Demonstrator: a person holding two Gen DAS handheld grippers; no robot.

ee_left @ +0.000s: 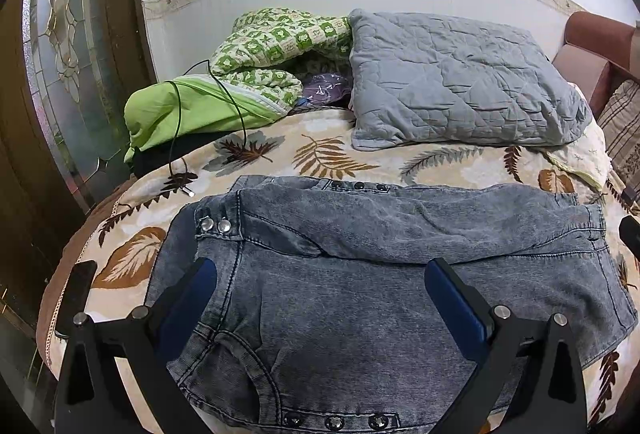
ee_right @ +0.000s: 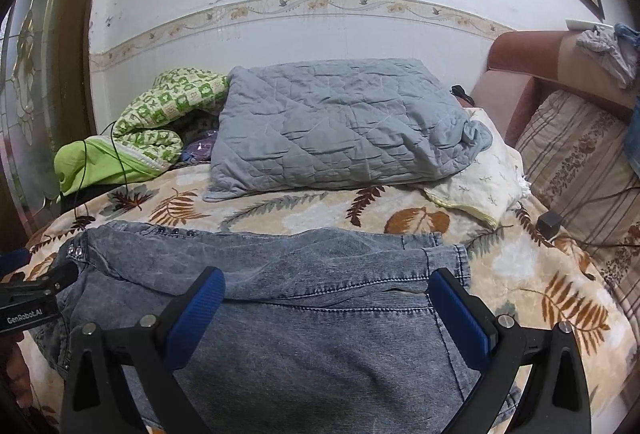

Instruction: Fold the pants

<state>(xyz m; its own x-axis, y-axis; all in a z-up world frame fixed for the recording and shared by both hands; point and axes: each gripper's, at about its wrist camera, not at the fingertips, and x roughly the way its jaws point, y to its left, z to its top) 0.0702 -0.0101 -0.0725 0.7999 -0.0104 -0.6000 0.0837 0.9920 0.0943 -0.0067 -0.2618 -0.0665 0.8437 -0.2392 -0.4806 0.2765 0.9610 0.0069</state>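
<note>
blue-padded fingers of the left gripper stood wide apart over the pants, holding nothing. the right gripper was spread just as wide above the same cloth, its fingers empty too; whether the tips touched the fabric could not be told from these views. the pants were grey-blue washed denim, folded into a broad bundle on the leaf-print blanket of the bed. two silver snaps showed at the bundle's upper left corner, a row of dark studs along its far edge, and another row of studs at the near edge by a curved pocket seam. the top layer lay rumpled, with a stitched hem crossing between the right gripper's fingers. behind the pants sat a grey quilted pillow and a green checked quilt, with a thin black cable trailing over it.
</note>
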